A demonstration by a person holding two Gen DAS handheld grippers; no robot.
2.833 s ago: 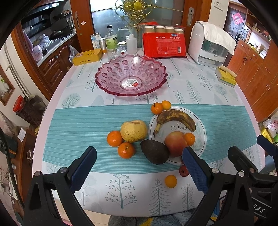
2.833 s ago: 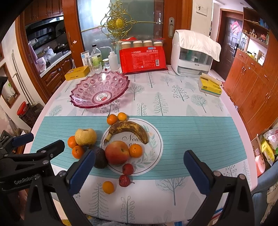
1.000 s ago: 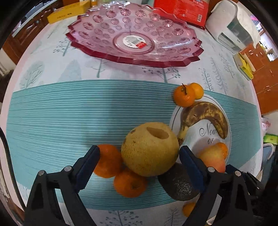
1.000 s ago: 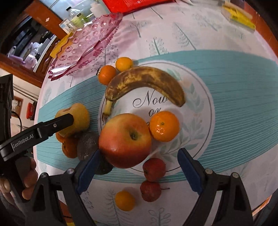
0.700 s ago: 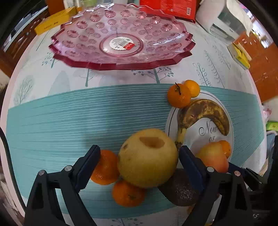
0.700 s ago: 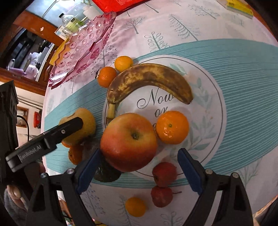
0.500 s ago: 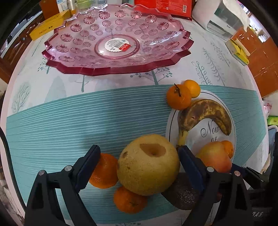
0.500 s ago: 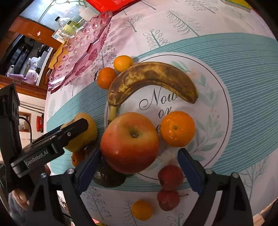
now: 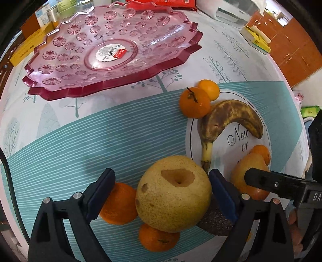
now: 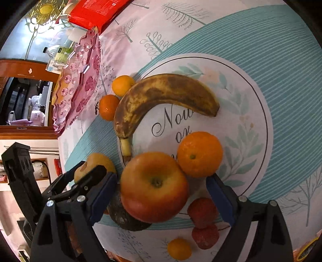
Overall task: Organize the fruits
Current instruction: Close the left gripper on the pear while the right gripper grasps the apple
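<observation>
A yellow pear (image 9: 173, 193) sits between the fingers of my left gripper (image 9: 161, 193). The right finger touches it; the left finger stands a little off, against an orange (image 9: 118, 203). The jaws are open. A red-yellow apple (image 10: 154, 186) sits between the fingers of my right gripper (image 10: 161, 197), which is open with a gap on the right side. The pink glass bowl (image 9: 112, 50) stands empty at the far side of the table; it also shows in the right wrist view (image 10: 78, 80).
A brown banana (image 10: 161, 96), several oranges (image 10: 199, 154), a dark avocado (image 10: 124, 217) and two small red fruits (image 10: 203, 209) lie on the tablecloth around the apple. A red package (image 10: 94, 10) and a yellow box (image 9: 26, 48) stand behind the bowl.
Both grippers have moved down and forward onto the fruit. The left gripper's jaws have narrowed around the pear; the right gripper's jaws now flank the apple.
</observation>
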